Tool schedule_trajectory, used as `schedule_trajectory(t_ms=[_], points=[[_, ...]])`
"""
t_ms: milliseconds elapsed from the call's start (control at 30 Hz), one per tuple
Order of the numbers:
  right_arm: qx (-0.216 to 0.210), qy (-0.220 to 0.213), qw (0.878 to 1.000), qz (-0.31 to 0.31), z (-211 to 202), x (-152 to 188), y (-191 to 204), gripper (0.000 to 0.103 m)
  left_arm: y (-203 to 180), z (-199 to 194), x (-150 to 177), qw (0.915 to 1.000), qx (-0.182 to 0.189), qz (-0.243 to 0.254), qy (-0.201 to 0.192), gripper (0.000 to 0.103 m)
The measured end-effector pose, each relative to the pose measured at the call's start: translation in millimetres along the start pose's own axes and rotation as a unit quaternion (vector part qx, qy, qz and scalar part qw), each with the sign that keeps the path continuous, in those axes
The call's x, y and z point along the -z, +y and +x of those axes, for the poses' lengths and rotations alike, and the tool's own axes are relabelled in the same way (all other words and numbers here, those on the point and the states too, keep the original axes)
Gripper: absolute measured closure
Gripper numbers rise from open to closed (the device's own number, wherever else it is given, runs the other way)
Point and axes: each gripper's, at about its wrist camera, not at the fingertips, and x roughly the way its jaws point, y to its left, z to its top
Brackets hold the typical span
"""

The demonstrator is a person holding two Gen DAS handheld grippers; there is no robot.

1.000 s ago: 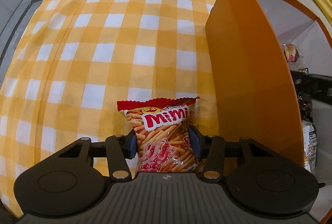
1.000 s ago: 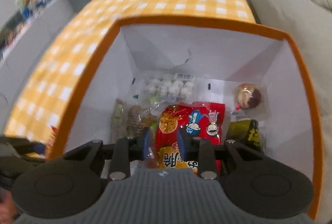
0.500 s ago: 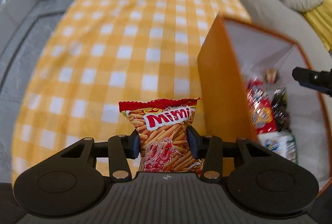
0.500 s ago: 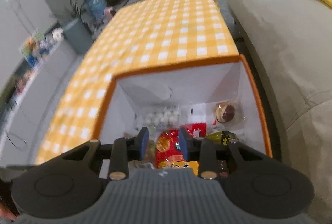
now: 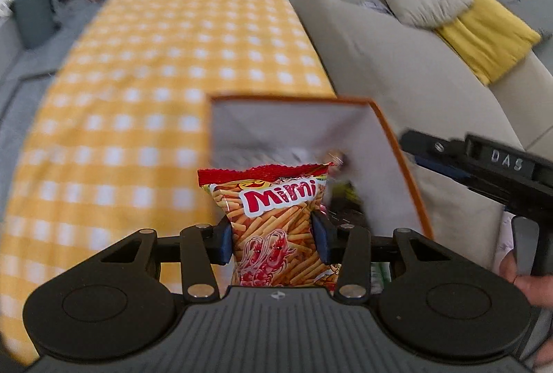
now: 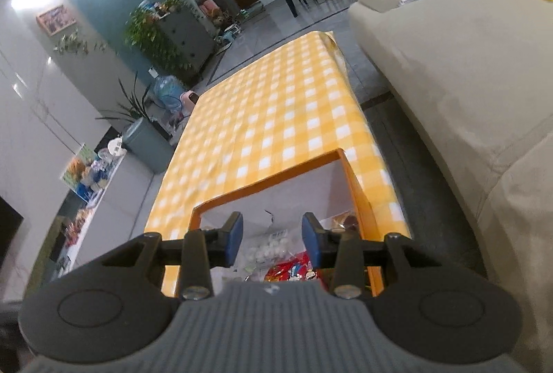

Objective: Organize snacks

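My left gripper (image 5: pixel 271 236) is shut on a Mimi shrimp-stick bag (image 5: pixel 276 217), held upright in the air over the near left corner of the orange box (image 5: pixel 404 159). The box's white inside holds several snack packets, blurred in the left wrist view. My right gripper (image 6: pixel 272 239) hangs above the same orange box (image 6: pixel 359 197); its jaws are opening and nothing is between them. Below it lie a red snack bag (image 6: pixel 293 271) and a pack of small white balls (image 6: pixel 273 247). The right gripper's body (image 5: pixel 484 165) shows at the right of the left wrist view, with a hand (image 5: pixel 528 279) on its handle.
The box stands on a table with a yellow-and-white checked cloth (image 5: pixel 166 79), near its right edge. A beige sofa (image 6: pixel 449 79) with cushions runs along the right. A grey bin (image 6: pixel 145 145), plants and shelves stand at the left of the room.
My left gripper has lifted the Mimi bag off the cloth and carried it right, over the box's corner. My right gripper has risen out of the box, tilted up, and its jaws have widened.
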Motion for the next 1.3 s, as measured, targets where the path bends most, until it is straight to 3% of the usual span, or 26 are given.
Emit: schedule_trajectory(t_ms=[67,167,333,433,533,600,633,667,733,833,900,1033,1100,1167,1300], points=[[-0.007,0.006,1.000,0.008,2.2,1.4,-5.9,0.065,-9.9,24.2,4.1,0.9996,0.019,-0.005,0.018,0.053],[-0.014,0.011,1.000,0.016,5.1,1.3,-10.0,0.066,-23.5,51.1,11.3,0.9992,0.016,0.019,0.032,0.052],[-0.021,0.014,0.999,0.023,4.5,1.8,-14.8,0.065,-31.8,72.2,20.9,0.9963,-0.028,0.045,0.068,0.033],[-0.020,0.013,0.999,0.028,2.1,2.2,-17.4,0.063,-26.8,61.9,23.6,0.9944,-0.001,0.076,0.074,0.029],[-0.020,0.014,0.999,0.033,2.1,2.0,-21.1,0.062,-20.3,46.4,18.9,0.9974,0.033,0.054,0.034,0.031],[-0.017,0.014,0.999,0.036,2.4,0.9,-22.8,0.061,-13.9,47.8,13.7,0.9975,0.062,0.024,0.023,0.062],[-0.016,0.014,0.999,0.038,2.3,1.0,-24.4,0.061,-10.2,55.7,10.1,0.9968,0.069,0.008,0.039,0.087],[-0.014,0.014,0.999,0.039,2.3,1.1,-25.5,0.061,-10.1,63.9,7.0,0.9957,0.074,0.002,0.055,0.099],[-0.011,0.015,0.999,0.041,2.4,1.2,-26.2,0.060,-10.3,80.7,6.4,0.9948,0.079,-0.001,0.064,0.100],[-0.011,0.017,0.999,0.041,3.8,0.9,-26.6,0.059,-13.8,101.8,10.2,0.9964,0.056,0.002,0.064,0.101],[-0.009,0.019,0.999,0.038,4.5,0.6,-24.8,0.059,-13.7,105.6,13.4,0.9958,0.065,-0.002,0.064,0.099],[-0.006,0.025,0.999,0.024,5.1,1.2,-19.6,0.059,-25.2,101.0,16.8,0.9975,0.036,0.025,0.055,0.094],[-0.005,0.028,0.999,0.018,4.2,0.3,-16.3,0.058,-27.4,87.8,17.2,0.9980,0.026,0.028,0.049,0.074],[0.005,0.033,0.999,0.009,1.2,0.7,-11.2,0.055,-28.9,67.2,18.9,0.9986,0.014,0.035,0.037,0.046],[0.066,0.033,0.997,-0.032,-18.0,9.7,10.0,0.023,-28.8,21.9,29.4,0.9968,-0.041,0.063,0.029,0.033]])
